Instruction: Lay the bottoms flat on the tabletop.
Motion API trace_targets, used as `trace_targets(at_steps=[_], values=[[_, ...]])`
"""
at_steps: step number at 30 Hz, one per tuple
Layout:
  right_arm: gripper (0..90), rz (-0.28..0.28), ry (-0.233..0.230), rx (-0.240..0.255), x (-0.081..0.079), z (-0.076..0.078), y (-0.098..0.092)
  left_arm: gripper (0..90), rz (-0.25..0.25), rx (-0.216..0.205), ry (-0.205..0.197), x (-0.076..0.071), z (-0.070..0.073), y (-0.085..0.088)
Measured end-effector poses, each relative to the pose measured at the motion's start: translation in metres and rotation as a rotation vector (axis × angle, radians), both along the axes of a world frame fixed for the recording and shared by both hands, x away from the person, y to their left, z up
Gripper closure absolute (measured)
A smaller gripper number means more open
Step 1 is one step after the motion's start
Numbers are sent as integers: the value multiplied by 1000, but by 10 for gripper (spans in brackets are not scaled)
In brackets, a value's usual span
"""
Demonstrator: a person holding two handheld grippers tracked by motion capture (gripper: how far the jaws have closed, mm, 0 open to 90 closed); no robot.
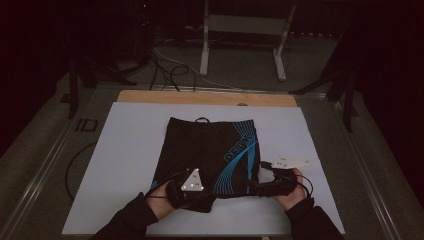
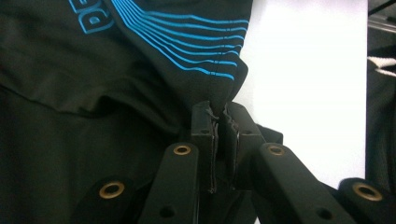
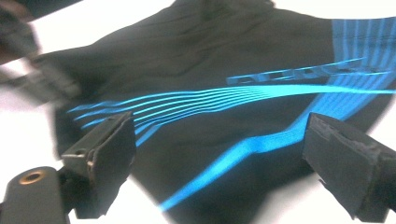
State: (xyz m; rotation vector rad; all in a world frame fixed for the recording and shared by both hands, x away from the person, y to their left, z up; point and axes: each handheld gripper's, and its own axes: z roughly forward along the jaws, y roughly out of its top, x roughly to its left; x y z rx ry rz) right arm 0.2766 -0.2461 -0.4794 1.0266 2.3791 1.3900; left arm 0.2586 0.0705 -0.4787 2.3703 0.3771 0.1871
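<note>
Blue block lettering runs up the shorts (image 1: 210,150) beside the blue stripes, too small and dim to read. On the floor left of the white board (image 1: 125,150), "ID" is painted.

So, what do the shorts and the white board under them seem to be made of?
The shorts: probably a thin, stretchy synthetic knit, like swimwear. The black cloth has a slight sheen, soft folds where the left gripper pinches it, and flat blue printed lines. The board: a smooth, matte white sheet, perhaps plastic or coated board; it lies flat with straight edges. I cannot tell which.
</note>
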Motion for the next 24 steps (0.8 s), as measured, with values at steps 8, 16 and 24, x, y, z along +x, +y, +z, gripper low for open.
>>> trace_targets(at_steps=[8,16,24], values=[[248,78,12,-170,-26,-16,19,839,14,-48,-29,3,14,-3],[642,79,-103,-337,-32,-22,23,839,16,-69,-32,6,18,-6],[898,45,-105,-335,-29,-14,15,838,16,-75,-31,6,19,-6]])
